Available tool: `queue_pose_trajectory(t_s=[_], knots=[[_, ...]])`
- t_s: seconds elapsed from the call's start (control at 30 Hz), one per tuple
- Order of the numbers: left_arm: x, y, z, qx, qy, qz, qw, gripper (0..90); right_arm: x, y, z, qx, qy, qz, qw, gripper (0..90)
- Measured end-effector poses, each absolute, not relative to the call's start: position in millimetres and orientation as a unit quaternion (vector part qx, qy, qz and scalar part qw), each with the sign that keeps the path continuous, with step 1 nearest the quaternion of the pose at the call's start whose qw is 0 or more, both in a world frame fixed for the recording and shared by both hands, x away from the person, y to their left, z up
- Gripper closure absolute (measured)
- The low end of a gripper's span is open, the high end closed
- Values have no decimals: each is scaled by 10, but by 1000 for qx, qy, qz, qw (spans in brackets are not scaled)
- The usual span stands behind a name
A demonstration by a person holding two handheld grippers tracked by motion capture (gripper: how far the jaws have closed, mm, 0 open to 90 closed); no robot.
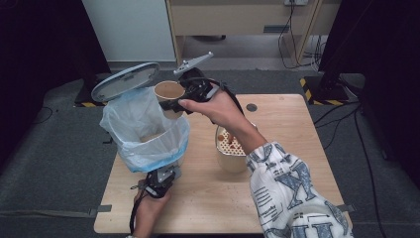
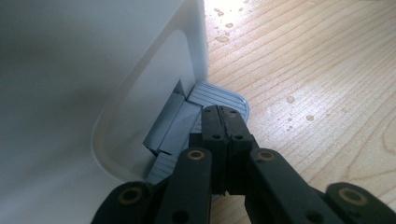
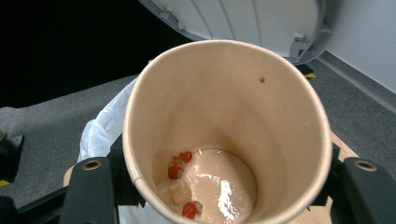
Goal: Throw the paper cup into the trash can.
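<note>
Wooden table (image 1: 277,198): right tool (image 1: 184,97) grips paper cup (image 1: 169,91) (dregs inside) over bin (image 1: 143,130).

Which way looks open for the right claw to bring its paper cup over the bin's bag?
Probably from above: the lid stands raised, the bag's mouth lies open, and the right claw holds the paper cup at its rim with nothing between.
</note>
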State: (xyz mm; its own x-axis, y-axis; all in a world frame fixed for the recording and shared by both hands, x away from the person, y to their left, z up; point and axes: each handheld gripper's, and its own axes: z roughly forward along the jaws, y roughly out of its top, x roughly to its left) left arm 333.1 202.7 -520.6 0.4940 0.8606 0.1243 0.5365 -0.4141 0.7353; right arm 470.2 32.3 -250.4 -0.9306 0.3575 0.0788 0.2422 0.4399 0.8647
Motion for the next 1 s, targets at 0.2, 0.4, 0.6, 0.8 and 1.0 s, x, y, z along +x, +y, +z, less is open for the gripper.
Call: queue_pose_trajectory(t_s=[0.2, 0.4, 0.6, 0.8, 1.0], knots=[[3331, 2027, -5206, 802, 435, 252, 322, 885, 4702, 427, -2553, 173, 848, 499, 54, 345], [3332, 2029, -5206, 802, 436, 251, 323, 885, 4690, 543, -2583, 166, 848, 501, 52, 345], [3334, 2033, -5205, 802, 436, 250, 323, 885, 4690, 632, -2623, 162, 849, 500, 51, 344], [3332, 2029, -5207, 802, 436, 251, 323, 885, 4713, 700, -2670, 169, 849, 498, 56, 341], [3333, 2030, -5206, 802, 436, 250, 323, 885, 4724, 778, -2718, 170, 850, 495, 58, 337]])
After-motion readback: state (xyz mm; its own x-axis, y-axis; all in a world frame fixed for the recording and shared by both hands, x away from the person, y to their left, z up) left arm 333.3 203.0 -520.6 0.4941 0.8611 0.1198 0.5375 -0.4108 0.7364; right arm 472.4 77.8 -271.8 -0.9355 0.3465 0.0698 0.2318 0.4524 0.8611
